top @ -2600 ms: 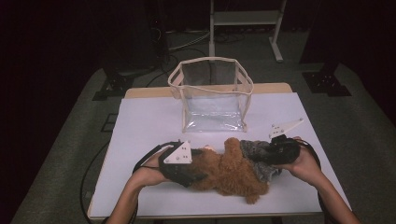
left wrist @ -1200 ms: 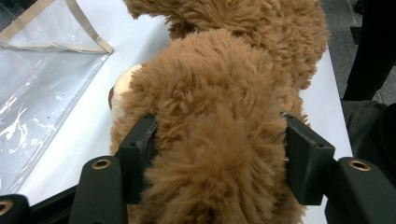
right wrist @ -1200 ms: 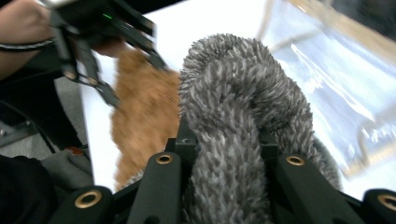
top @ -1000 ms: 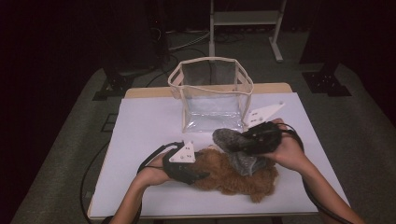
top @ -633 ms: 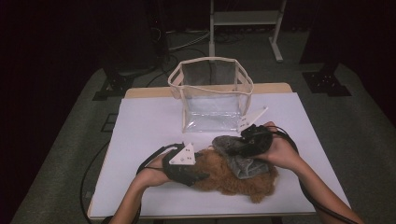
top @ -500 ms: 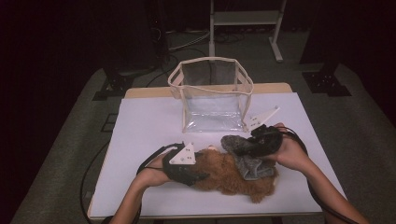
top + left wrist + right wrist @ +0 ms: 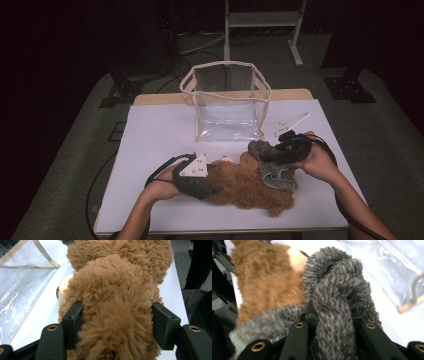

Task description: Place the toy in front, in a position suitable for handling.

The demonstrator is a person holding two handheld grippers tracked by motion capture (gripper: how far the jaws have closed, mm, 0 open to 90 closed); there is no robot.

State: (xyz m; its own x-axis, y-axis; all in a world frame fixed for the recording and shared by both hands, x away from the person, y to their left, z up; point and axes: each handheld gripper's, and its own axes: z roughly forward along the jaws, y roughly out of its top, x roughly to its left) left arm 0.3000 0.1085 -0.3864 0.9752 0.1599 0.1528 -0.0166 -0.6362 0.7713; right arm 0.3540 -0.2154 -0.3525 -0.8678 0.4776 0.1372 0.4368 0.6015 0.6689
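the brown plush bear (image 7: 250, 186) lies on its side on the white worktop (image 7: 160, 135), just in front of the clear bag (image 7: 227, 102), which stands open-topped behind it. a grey knitted garment (image 7: 272, 167) is draped over the end of the bear farther from the left gripper, bunched up toward the bag. the left gripper (image 7: 197, 177) has its fingers (image 7: 72, 323) clamped on a thick fold of the bear's fur, probably to pin the toy down while the cloth is worked. the right gripper (image 7: 287, 150), on the bear's other side, has its fingers pinched together on a roll of the garment, the knit bulging up between them, seemingly to pull it along the bear's body.
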